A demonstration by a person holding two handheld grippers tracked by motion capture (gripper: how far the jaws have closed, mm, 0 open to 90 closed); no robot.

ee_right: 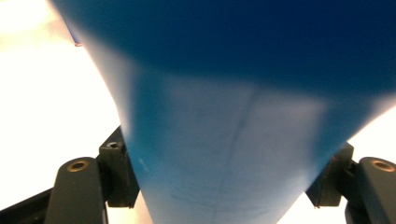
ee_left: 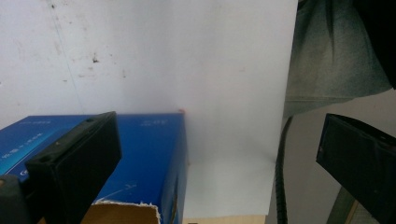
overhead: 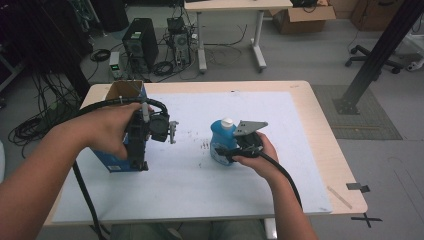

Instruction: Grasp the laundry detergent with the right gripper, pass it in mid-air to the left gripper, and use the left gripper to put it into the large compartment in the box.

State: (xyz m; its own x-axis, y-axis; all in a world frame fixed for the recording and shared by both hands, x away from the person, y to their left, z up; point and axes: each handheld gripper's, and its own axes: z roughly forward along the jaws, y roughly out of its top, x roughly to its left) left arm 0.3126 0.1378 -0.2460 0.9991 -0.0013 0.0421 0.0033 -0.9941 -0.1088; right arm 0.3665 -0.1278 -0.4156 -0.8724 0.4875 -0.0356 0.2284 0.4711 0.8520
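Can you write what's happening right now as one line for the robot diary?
right gripper: around blue bottle, standing on white mat | left gripper: open, over blue box

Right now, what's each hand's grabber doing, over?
Right gripper clamped around blue bottle, upright on the table. Left gripper open over blue box, holding nothing. Nothing between bottle and box.

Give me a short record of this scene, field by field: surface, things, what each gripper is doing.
surface: white mat on a wooden table
things: blue bottle with white cap, upright; blue box, top open
left gripper: jaws wide apart, above the box, holding nothing
right gripper: jaws on either side of the bottle's body, pressing on it
left hand: holds the left gripper beside the box
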